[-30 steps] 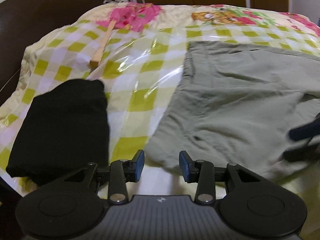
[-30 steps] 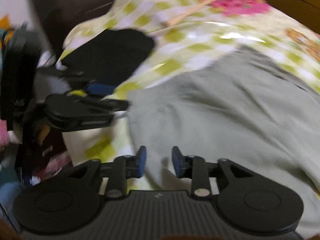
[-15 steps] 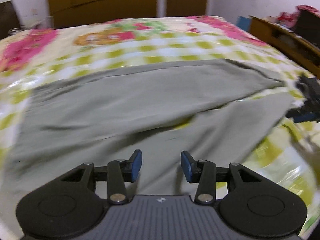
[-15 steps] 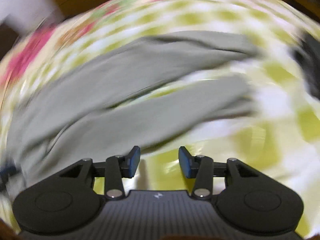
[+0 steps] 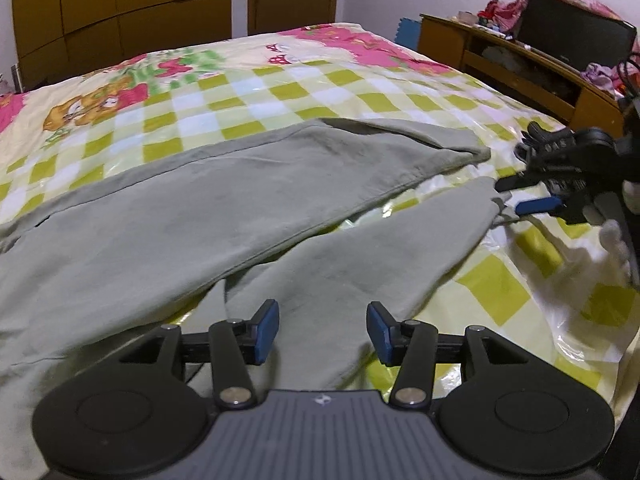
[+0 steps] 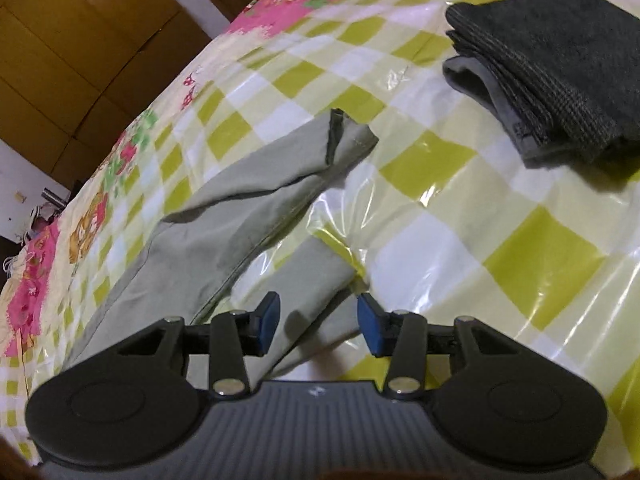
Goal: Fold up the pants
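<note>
Grey-green pants [image 5: 224, 200] lie spread on the checked bed cover, both legs running to the right. My left gripper [image 5: 323, 330] is open just above the near leg [image 5: 360, 256], around its middle. My right gripper [image 6: 318, 322] is open with the cuff of the near leg [image 6: 316, 280] between its pads. It also shows in the left wrist view [image 5: 528, 196] at that cuff. The far leg [image 6: 256, 196] lies beyond, its cuff [image 6: 348, 136] slightly turned up.
A folded stack of dark grey clothes [image 6: 560, 56] sits on the bed cover [image 6: 500, 216] to the right of the cuffs. A wooden cabinet [image 5: 520, 60] with clutter stands beside the bed. Wardrobe doors [image 5: 120, 8] are behind the bed.
Both grippers have swung from the waist end to the legs. The right one has moved to the near leg's cuff, the left to its middle. Both stay open.
</note>
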`<state>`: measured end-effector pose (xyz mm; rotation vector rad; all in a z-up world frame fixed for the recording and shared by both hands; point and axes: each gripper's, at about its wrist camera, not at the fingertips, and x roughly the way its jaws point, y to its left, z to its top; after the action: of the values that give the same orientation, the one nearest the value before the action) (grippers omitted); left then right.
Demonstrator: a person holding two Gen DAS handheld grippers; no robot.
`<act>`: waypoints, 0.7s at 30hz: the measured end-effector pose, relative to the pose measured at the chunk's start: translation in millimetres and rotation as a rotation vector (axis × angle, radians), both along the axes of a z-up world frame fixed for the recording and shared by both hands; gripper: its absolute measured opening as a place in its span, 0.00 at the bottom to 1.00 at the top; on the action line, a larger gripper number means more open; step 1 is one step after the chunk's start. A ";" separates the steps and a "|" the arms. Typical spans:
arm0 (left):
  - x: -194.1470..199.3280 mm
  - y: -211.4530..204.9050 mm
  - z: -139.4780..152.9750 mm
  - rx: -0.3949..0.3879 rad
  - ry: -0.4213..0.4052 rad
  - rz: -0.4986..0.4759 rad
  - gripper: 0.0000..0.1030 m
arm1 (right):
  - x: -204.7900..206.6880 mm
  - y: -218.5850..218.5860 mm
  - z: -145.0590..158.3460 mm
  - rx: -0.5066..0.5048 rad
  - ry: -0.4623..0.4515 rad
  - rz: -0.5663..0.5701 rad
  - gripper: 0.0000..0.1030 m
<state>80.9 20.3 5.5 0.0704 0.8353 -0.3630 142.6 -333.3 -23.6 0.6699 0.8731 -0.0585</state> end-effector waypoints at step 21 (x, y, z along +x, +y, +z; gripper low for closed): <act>-0.2 -7.6 -1.5 -0.009 0.014 -0.010 0.64 | 23.7 -4.0 -0.7 0.090 -0.042 0.015 0.05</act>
<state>80.7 12.8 4.0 0.0640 0.8471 -0.3764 166.4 -337.3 -24.3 0.7458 0.8439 0.0086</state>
